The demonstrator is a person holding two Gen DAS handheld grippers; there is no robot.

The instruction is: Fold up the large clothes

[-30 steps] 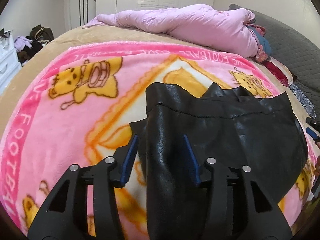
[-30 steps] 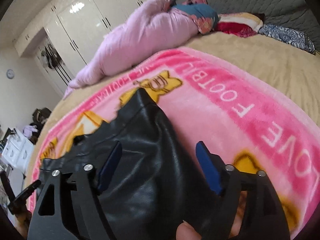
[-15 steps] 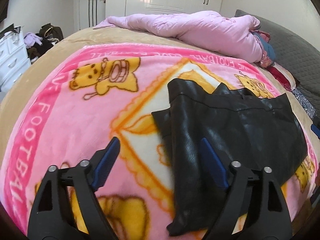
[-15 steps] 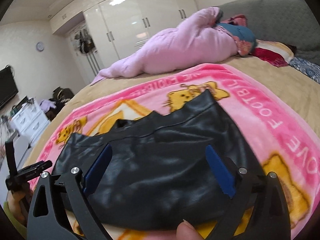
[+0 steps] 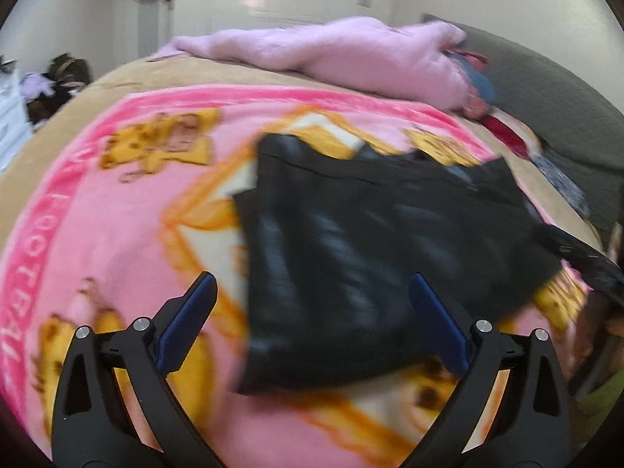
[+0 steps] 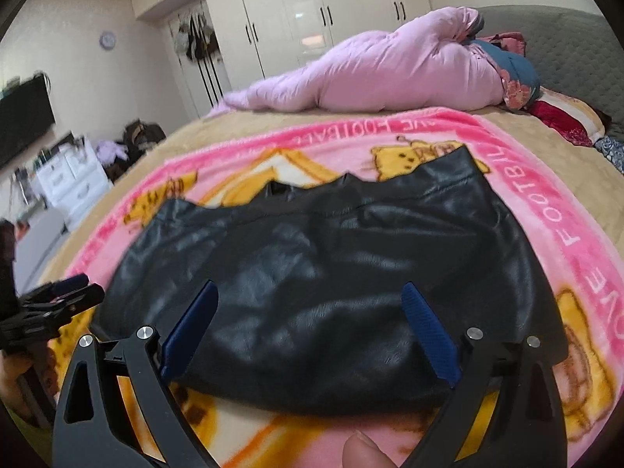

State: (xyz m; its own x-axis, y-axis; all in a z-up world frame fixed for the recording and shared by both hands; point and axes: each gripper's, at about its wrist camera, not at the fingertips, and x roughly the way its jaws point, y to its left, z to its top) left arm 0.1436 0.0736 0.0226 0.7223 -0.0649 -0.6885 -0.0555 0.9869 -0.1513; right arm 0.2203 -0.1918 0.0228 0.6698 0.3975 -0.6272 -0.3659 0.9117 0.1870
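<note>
A black leather garment (image 5: 370, 241) lies folded flat on a pink cartoon blanket (image 5: 109, 210) on the bed. It also shows in the right wrist view (image 6: 323, 273). My left gripper (image 5: 312, 323) is open and empty, held above the garment's near left edge. My right gripper (image 6: 308, 323) is open and empty, held above the garment's near edge. The left gripper also shows at the left edge of the right wrist view (image 6: 58, 300). The left wrist view is motion-blurred.
A pink quilt (image 6: 374, 78) is bunched at the far side of the bed, with pillows (image 6: 561, 117) and a grey headboard (image 6: 577, 46) to the right. White wardrobes (image 6: 312, 11) stand behind. A white dresser (image 6: 70, 179) stands at the left.
My left gripper let go of the garment, opened wide and pulled back. My right gripper, open throughout, rose and pulled back. The garment now lies flat.
</note>
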